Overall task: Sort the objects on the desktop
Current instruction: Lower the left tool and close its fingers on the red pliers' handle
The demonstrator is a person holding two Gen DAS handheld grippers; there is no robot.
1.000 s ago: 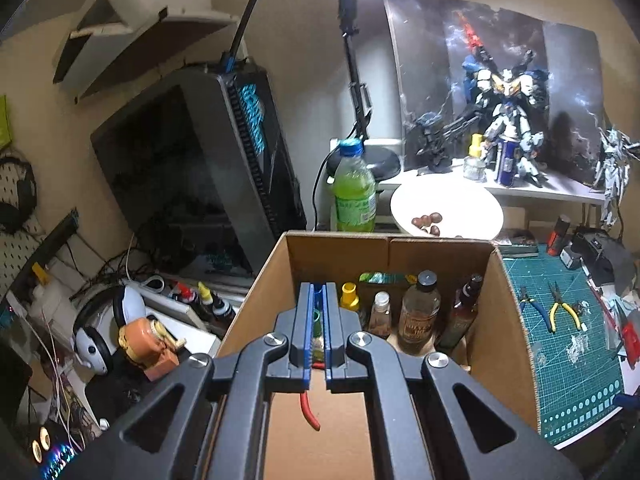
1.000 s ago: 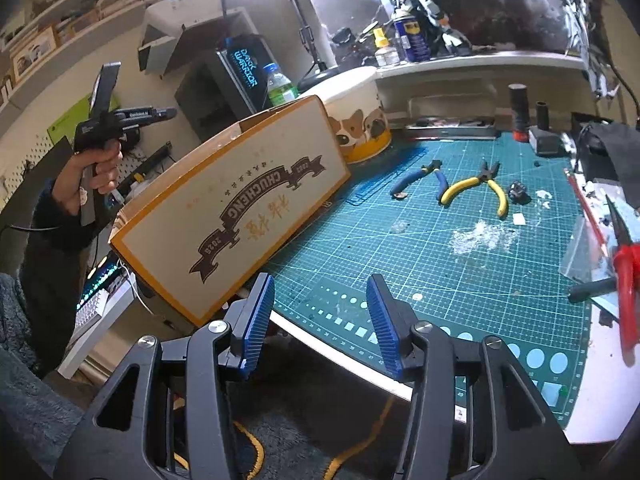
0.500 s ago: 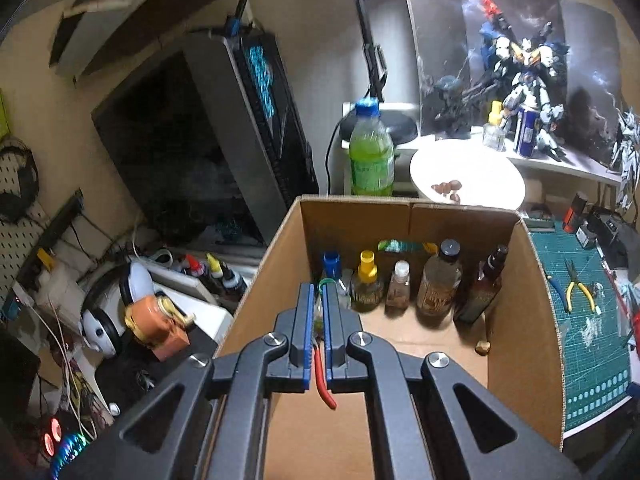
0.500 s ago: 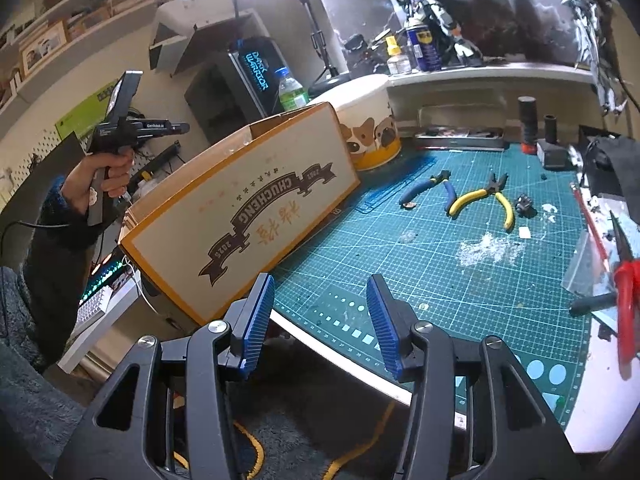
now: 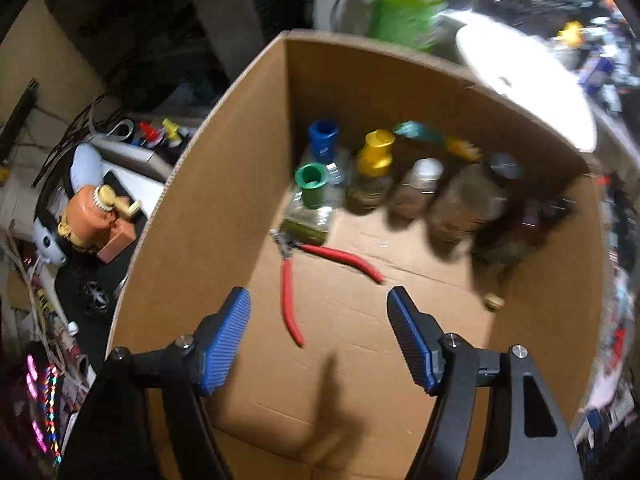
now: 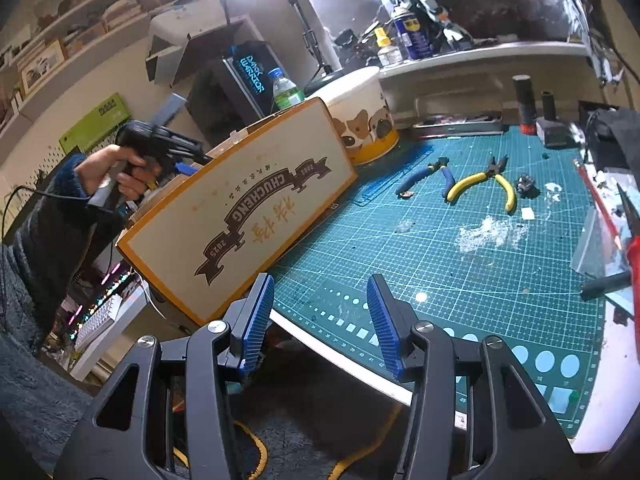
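In the left wrist view my left gripper (image 5: 318, 300) is open and empty above the open cardboard box (image 5: 224, 168). Red-handled pliers (image 5: 290, 280) lie on the box floor, handles spread, just beyond the fingertips. A row of small bottles (image 5: 372, 176) stands along the far wall of the box. In the right wrist view my right gripper (image 6: 320, 294) is open and empty over the near edge of the green cutting mat (image 6: 460, 240). Blue-handled pliers (image 6: 426, 176) and yellow-handled pliers (image 6: 480, 184) lie on the mat. The box (image 6: 240, 216) stands at the mat's left.
A white corgi-print container (image 6: 360, 120) stands behind the box. A green drink bottle (image 5: 404, 12) and PC tower (image 6: 236, 92) are beyond. Red cutters (image 6: 634, 248) and clutter lie at the mat's right edge. Headphones and a figurine (image 5: 92, 220) sit left of the box.
My left gripper dipped into the box, opened and let go of the red-handled pliers, which now lie on the box floor. My right gripper has barely moved.
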